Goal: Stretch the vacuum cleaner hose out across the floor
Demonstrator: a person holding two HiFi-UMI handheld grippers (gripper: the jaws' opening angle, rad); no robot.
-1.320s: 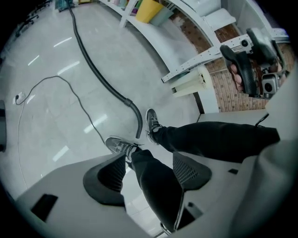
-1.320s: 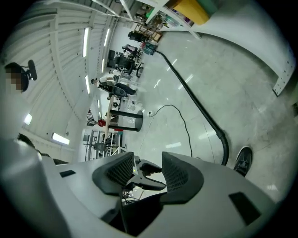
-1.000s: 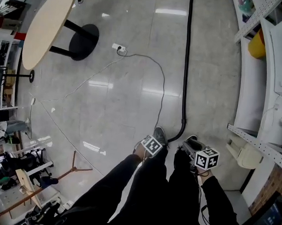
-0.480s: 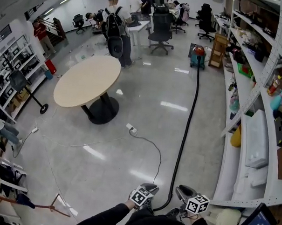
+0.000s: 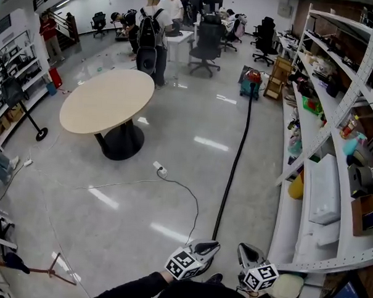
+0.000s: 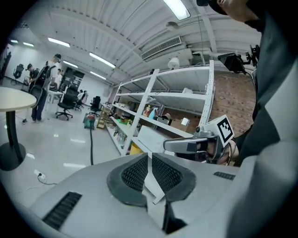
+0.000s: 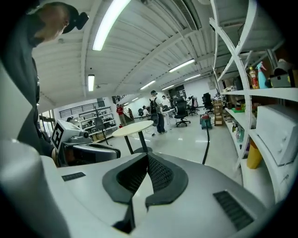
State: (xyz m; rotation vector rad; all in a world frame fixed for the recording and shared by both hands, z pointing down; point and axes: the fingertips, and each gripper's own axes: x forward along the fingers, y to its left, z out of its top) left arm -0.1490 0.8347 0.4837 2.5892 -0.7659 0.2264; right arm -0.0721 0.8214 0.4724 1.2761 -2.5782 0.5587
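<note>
**A:** Where is the hose?

**B:** The black hose (image 5: 234, 166) lies in a nearly straight line on the glossy floor. It runs from the vacuum cleaner (image 5: 252, 80), far off beside the shelves (image 5: 336, 121), to a spot just ahead of the person's feet.

**A:** Is either gripper holding it?

**B:** No. The left gripper (image 5: 210, 245) has just been closing its jaws, which are now all but together with nothing between them. The right gripper (image 5: 242, 248) has its jaws pressed together, also empty. Both point out across the room.

**A:** What could go wrong?

**B:** The near end lies loose, so it may curl back. A thin white cable (image 5: 186, 191) loops just beside the hose, and a foot catching either could drag the line crooked. Any further pull would likely move the vacuum cleaner closer rather than lengthen the hose. People standing beyond the round table (image 5: 105, 101) might also walk across it.
</note>
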